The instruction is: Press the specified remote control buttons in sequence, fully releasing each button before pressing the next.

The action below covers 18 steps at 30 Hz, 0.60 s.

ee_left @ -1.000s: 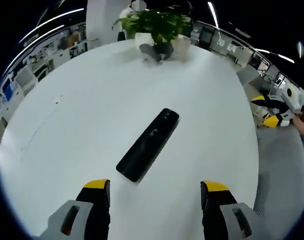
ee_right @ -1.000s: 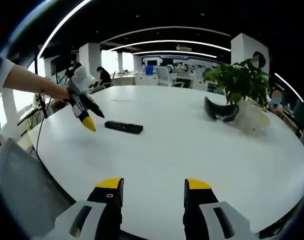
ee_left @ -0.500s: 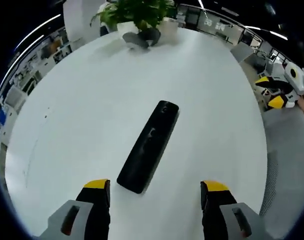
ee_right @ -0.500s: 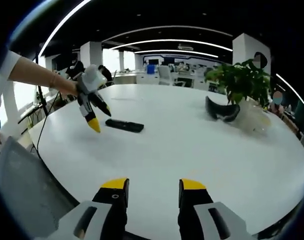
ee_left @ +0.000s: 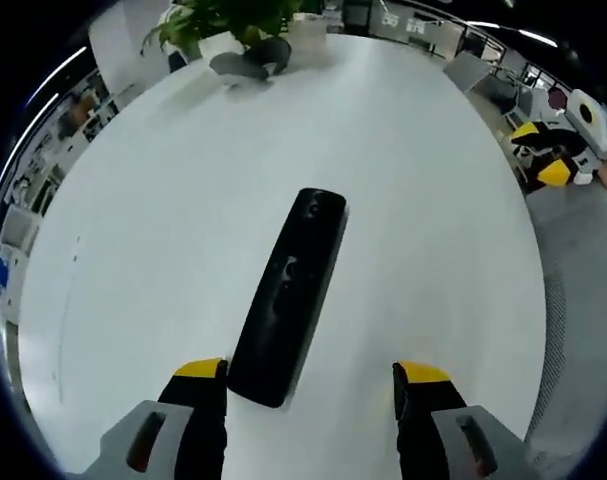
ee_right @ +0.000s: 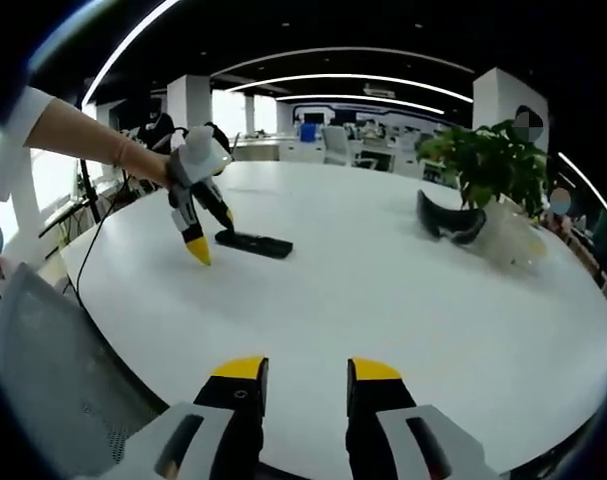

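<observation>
A long black remote (ee_left: 288, 295) lies flat on the round white table (ee_left: 163, 200). My left gripper (ee_left: 311, 375) hovers just above its near end, jaws wide open, and the remote's near end sits by the left jaw. In the right gripper view the remote (ee_right: 253, 243) lies at the far left of the table, and the left gripper (ee_right: 213, 233), held in a person's hand, points down beside it. My right gripper (ee_right: 307, 370) hangs over the table's near edge, open by a narrow gap with nothing in it. It also appears as the yellow-tipped right gripper (ee_left: 541, 152) off the table's edge.
A potted plant (ee_right: 488, 160) and a dark curved object (ee_right: 448, 222) stand at the table's far right side; the plant (ee_left: 218, 20) and the dark object (ee_left: 248, 65) are far beyond the remote. A grey mesh chair (ee_right: 43, 370) stands by the table. Office desks lie behind.
My left gripper has come closer over the remote, whose near end now lies by the left jaw. The right gripper's jaws have narrowed their gap.
</observation>
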Motion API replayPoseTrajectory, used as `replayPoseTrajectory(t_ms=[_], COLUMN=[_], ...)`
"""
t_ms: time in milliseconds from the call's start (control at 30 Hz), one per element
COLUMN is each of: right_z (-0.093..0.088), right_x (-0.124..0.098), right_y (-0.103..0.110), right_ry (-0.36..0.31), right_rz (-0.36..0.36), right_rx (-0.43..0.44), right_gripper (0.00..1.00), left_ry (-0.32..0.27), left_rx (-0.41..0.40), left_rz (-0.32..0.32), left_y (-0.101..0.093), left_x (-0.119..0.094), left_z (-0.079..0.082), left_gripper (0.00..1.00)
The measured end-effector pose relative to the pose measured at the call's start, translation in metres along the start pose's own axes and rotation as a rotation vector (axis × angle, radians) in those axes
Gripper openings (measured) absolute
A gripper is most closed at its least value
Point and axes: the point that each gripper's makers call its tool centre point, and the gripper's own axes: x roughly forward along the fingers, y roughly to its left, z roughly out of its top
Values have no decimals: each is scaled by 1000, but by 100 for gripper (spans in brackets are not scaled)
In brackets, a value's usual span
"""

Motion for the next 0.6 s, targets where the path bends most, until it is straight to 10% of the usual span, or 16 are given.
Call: replayPoseTrajectory(t_ms=[267, 600], right_z=[0, 0], right_x=[0, 0], right_y=[2, 2], right_ry=[-3, -2], right_rz=[14, 15], right_rx=[-2, -5], right_gripper=[26, 24], left_ry=[12, 30], left_rx=[55, 104], left_rz=[-9, -4], left_y=[-3, -5], left_x=[-5, -4], left_z=[-3, -3], left_gripper=[34, 25])
